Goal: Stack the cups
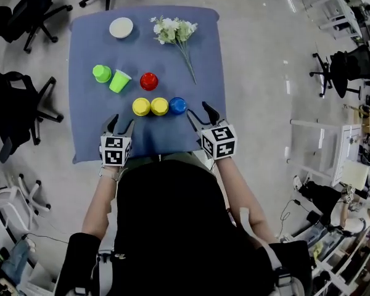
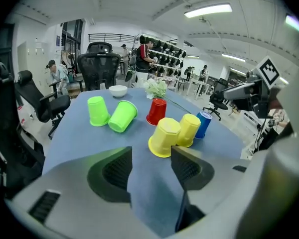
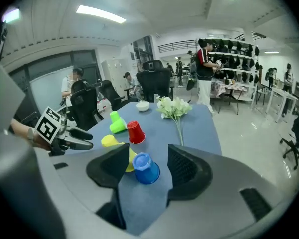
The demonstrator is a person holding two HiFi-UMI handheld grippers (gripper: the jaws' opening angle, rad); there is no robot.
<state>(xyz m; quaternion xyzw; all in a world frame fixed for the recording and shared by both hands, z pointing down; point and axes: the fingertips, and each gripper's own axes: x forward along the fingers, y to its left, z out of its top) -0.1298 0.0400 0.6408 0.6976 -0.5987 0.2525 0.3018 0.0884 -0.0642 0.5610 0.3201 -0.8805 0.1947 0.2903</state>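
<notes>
Several cups stand upside down on the blue cloth (image 1: 86, 134): a near row of two yellow cups (image 1: 141, 106) (image 1: 160, 106) and a blue cup (image 1: 177, 105), a red cup (image 1: 149, 81) behind, and a green cup (image 1: 102, 73) at the left. A second green cup (image 1: 119, 81) lies on its side. My left gripper (image 1: 121, 123) hovers at the near edge, open and empty, short of the nearest yellow cup (image 2: 164, 137). My right gripper (image 1: 200, 113) is open too, with the blue cup (image 3: 146, 169) just ahead of its jaws and untouched.
A white bowl (image 1: 121, 28) and a bunch of white flowers (image 1: 174, 29) lie at the far end of the cloth. Office chairs (image 1: 24, 8) stand round the table, and people (image 3: 205, 59) are at the back of the room.
</notes>
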